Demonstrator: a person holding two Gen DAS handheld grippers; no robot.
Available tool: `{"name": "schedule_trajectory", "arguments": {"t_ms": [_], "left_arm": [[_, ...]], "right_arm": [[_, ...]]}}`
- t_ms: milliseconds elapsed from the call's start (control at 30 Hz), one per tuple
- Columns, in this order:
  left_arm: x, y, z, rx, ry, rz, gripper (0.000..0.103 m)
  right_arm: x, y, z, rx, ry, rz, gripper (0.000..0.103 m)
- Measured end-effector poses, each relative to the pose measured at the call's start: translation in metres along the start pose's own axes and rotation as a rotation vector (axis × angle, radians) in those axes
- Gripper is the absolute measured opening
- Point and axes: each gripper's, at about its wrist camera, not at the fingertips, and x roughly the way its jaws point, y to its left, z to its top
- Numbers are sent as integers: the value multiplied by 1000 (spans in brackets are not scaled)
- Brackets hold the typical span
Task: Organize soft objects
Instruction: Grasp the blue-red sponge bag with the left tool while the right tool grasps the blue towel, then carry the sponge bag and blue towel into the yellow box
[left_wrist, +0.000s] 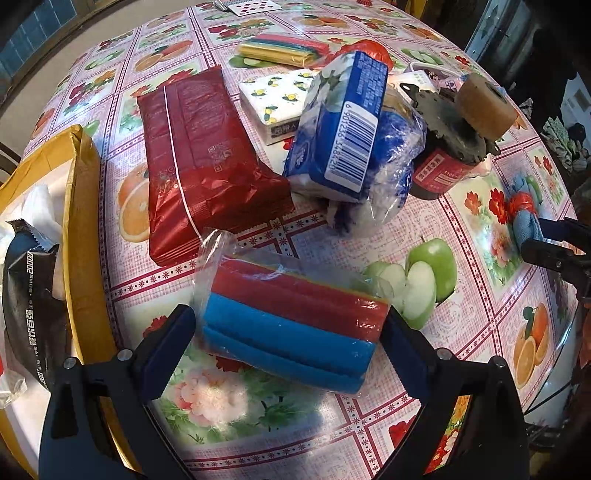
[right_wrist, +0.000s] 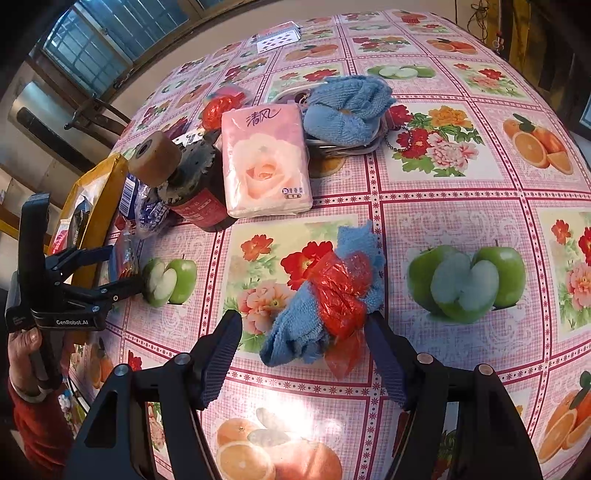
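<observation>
we ease the left gripper (left_wrist: 290, 332), jaws spread and flanking the wrapped sponge pack (left_wrist: 291, 325), to clamp squarely, then carry toward the yellow box (left_wrist: 79, 206) at 9 o'clock, while the right gripper (right_wrist: 303, 354) stands spread around the blue cloth bundle (right_wrist: 325, 302).

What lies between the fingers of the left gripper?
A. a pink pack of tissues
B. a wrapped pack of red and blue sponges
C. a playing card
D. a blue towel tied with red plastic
B: the left gripper has its fingers on either side of the sponge pack.
</observation>
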Motion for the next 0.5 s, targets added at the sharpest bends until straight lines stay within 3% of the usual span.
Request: {"name": "schedule_trajectory", "arguments": {"t_ms": [67, 100, 133, 167, 333, 433, 500], "left_arm": [[0, 0, 0, -5, -8, -1, 98], [-1, 0, 0, -14, -8, -3, 98], [-1, 0, -1, -23, -11, -7, 98], [-2, 0, -1, -29, -14, -11, 98], [-10, 0, -8, -74, -42, -15, 85], [-21, -1, -18, -107, -56, -98, 83], [-28, -5, -23, -111, -76, -94, 83]], "right_arm": [[2, 3, 2, -24, -7, -22, 70], [2, 4, 3, -32, -16, -27, 60], [3, 5, 5, -43, -17, -32, 39], [4, 4, 6, -48, -14, -44, 36], [2, 3, 2, -63, -25, -45, 34], [-5, -1, -3, -44, -35, 4, 34], [-10, -1, -6, -38, -47, 21, 34]]}}
